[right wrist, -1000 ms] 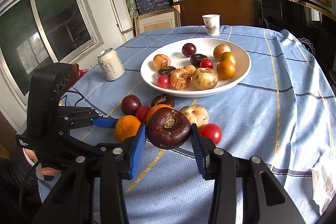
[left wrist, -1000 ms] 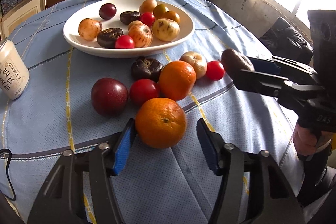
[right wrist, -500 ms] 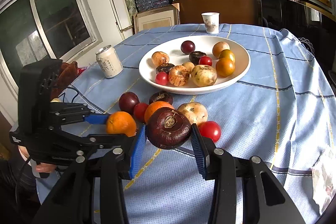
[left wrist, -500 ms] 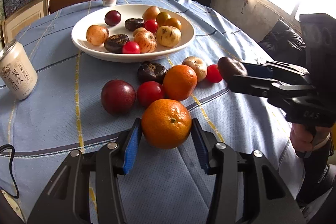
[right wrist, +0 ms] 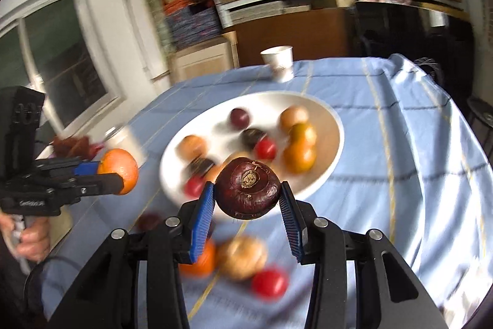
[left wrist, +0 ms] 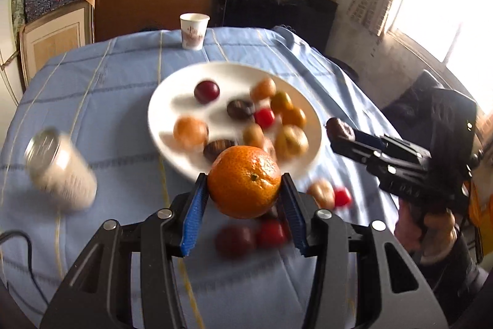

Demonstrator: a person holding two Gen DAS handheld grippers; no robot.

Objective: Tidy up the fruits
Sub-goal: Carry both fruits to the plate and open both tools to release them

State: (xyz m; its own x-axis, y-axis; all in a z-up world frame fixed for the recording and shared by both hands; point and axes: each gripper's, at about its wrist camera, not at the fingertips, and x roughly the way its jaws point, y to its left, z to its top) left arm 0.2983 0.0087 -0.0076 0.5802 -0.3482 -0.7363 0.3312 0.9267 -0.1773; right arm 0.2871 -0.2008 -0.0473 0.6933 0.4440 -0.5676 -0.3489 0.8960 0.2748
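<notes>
The left gripper (left wrist: 245, 195) pinches an orange (left wrist: 244, 181) at lower centre of its view, above the tablecloth (left wrist: 117, 119); the right gripper (right wrist: 246, 202) clamps a dark brown fruit (right wrist: 248, 189) before the white plate (right wrist: 334, 131).

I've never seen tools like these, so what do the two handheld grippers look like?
Each gripper, left and right, is a black angular frame with silver bolts and two ribbed blue pads. A boxy black housing tops a pistol-style handle. A black cable trails from the left one.

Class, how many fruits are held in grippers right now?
2: an orange in the left gripper, a dark maroon fruit in the right gripper.
</notes>
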